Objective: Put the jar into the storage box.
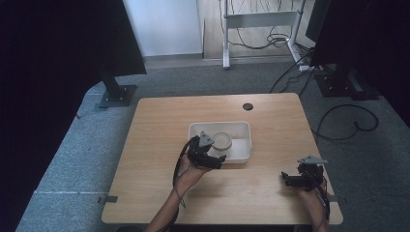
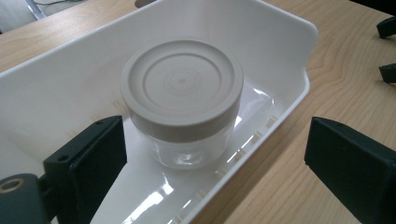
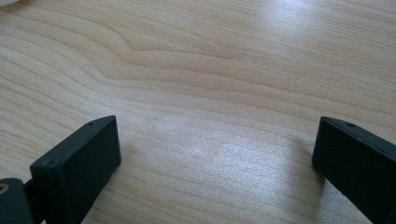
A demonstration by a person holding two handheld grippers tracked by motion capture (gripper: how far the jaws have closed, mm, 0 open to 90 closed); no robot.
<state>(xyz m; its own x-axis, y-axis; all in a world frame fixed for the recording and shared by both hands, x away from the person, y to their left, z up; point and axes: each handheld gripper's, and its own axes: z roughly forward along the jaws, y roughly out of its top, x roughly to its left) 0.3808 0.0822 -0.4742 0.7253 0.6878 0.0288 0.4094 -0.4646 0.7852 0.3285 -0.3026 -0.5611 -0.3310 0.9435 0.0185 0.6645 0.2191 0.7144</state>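
A clear plastic jar with a beige screw lid (image 2: 182, 88) stands upright inside a white rectangular bin (image 2: 280, 51) near the table's middle; the high view shows the jar (image 1: 222, 140) in the bin (image 1: 241, 129) too. My left gripper (image 1: 212, 155) hovers at the bin's near-left side, open, one jaw over the bin and the other outside its front wall, the jar just beyond them. My right gripper (image 1: 290, 180) rests low over bare wood at the front right, open, with nothing between its jaws.
The wooden table (image 1: 159, 145) has a round cable hole (image 1: 247, 106) at the back. Monitor stands (image 1: 116, 94) and cables (image 1: 348, 125) sit on the grey carpet beyond it. The other gripper's jaw tips (image 2: 387, 28) show at the left gripper view's right edge.
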